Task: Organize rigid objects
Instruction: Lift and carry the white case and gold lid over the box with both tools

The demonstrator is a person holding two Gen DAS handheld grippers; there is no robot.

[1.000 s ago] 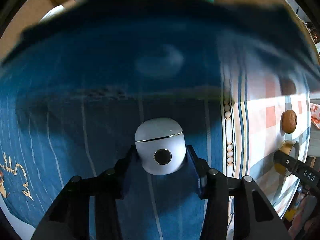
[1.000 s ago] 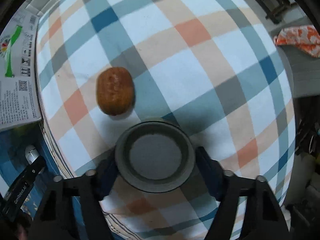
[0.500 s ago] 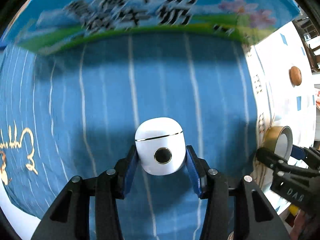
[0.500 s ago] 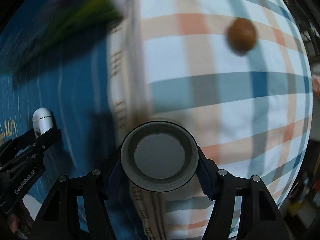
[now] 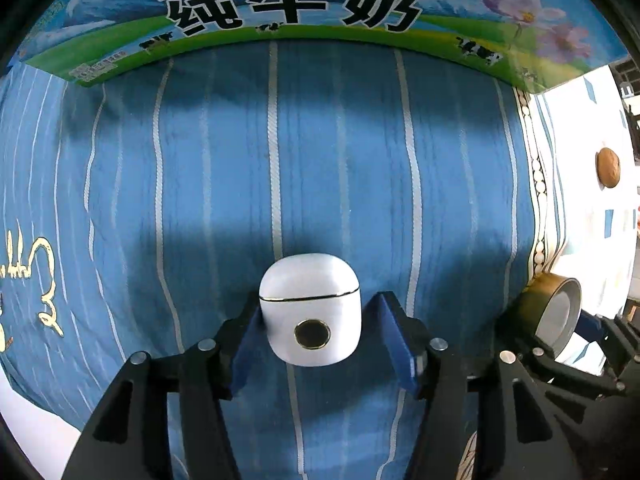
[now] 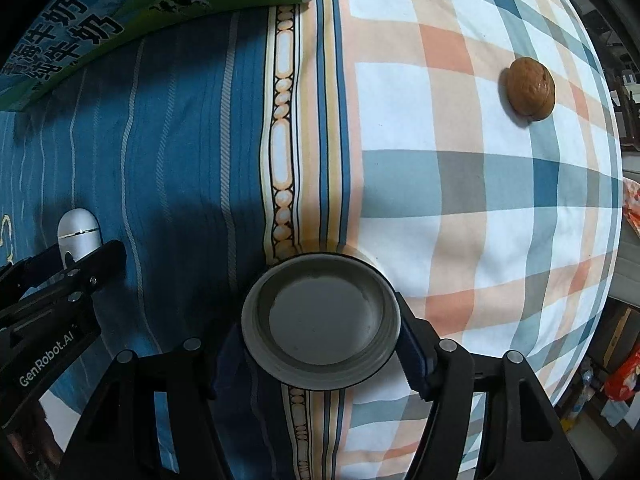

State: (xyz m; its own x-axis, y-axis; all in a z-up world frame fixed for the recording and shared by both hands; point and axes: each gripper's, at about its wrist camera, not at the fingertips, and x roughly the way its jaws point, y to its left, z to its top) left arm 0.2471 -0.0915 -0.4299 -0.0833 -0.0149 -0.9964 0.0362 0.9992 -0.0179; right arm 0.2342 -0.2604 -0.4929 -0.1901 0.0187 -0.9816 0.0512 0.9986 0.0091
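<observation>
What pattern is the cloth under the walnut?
Plaid in white, peach, orange, blue and grey cloth under the walnut; right wrist view shows it best.

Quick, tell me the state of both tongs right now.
Left tongs: opening, with the white case between the pads and no longer gripped.
Right tongs: closed on the round tin.

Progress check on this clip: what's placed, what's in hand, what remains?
Nearly placed: white case on the blue striped cloth, left gripper jaws opening around it. In hand: right gripper clamps the round metal lid. Left: walnut untouched on the plaid cloth.
</observation>
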